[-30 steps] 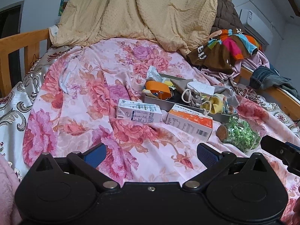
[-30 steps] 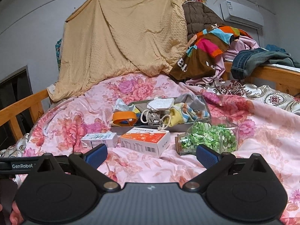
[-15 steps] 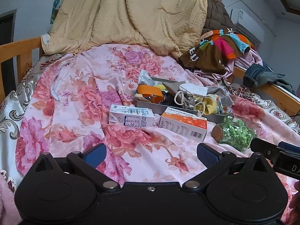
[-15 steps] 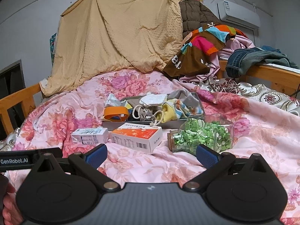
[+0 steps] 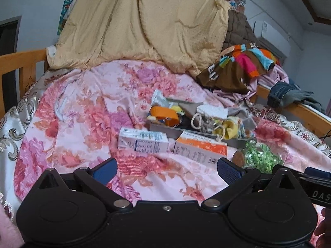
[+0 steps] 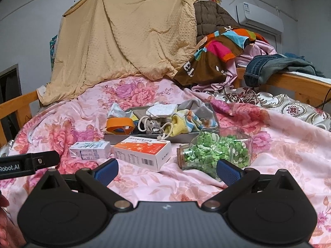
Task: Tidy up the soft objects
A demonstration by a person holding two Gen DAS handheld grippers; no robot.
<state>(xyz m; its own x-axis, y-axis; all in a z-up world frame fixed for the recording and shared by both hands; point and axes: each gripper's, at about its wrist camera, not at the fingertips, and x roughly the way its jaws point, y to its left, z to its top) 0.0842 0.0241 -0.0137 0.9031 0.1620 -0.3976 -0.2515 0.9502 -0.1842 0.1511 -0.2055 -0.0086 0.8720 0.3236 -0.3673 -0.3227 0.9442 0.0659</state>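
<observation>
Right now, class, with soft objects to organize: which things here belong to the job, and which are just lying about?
Belong to the job:
grey tray
striped sock
white pad
drawstring pouch
left gripper, open
right gripper, open

Just lying about:
orange box
milk carton
jar of green bits
orange tape roll
jeans

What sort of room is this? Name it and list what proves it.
Most likely a lived-in bedroom: a wooden-framed bed covered by a floral quilt, clothes heaped at its far corner, and a wall air conditioner above them.
</observation>
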